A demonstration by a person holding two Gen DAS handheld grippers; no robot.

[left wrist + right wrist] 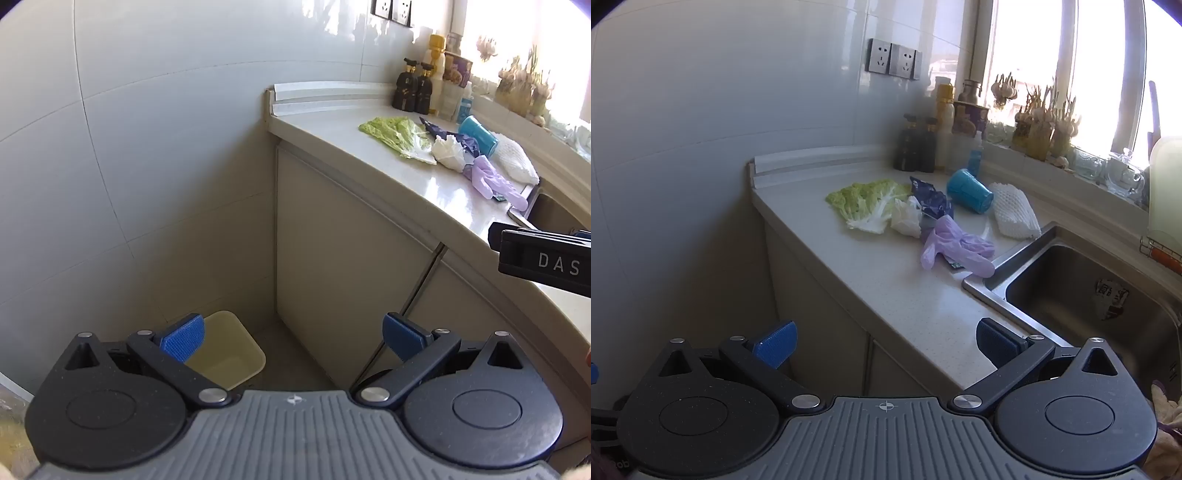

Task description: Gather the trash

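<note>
Trash lies in a loose cluster on the pale countertop (886, 280): a green cabbage leaf (866, 201), a crumpled white tissue (905, 218), a dark blue wrapper (931, 199), a tipped teal cup (969, 191), a white foam net (1014, 216) and a purple glove (956, 245). The same leaf (397, 134), glove (495, 181) and cup (478, 133) show in the left wrist view. A pale yellow bin (225, 349) stands on the floor by the cabinet. My left gripper (291, 339) hangs open above the floor beside the bin. My right gripper (884, 341) is open at the counter's front edge, short of the trash.
A steel sink (1089, 295) is set into the counter right of the glove. Bottles (919, 147) and jars stand at the back by the wall, with garlic bunches (1041, 122) on the windowsill. A cabinet door (351, 266) faces the bin. The right tool's body (543, 258) enters from the right.
</note>
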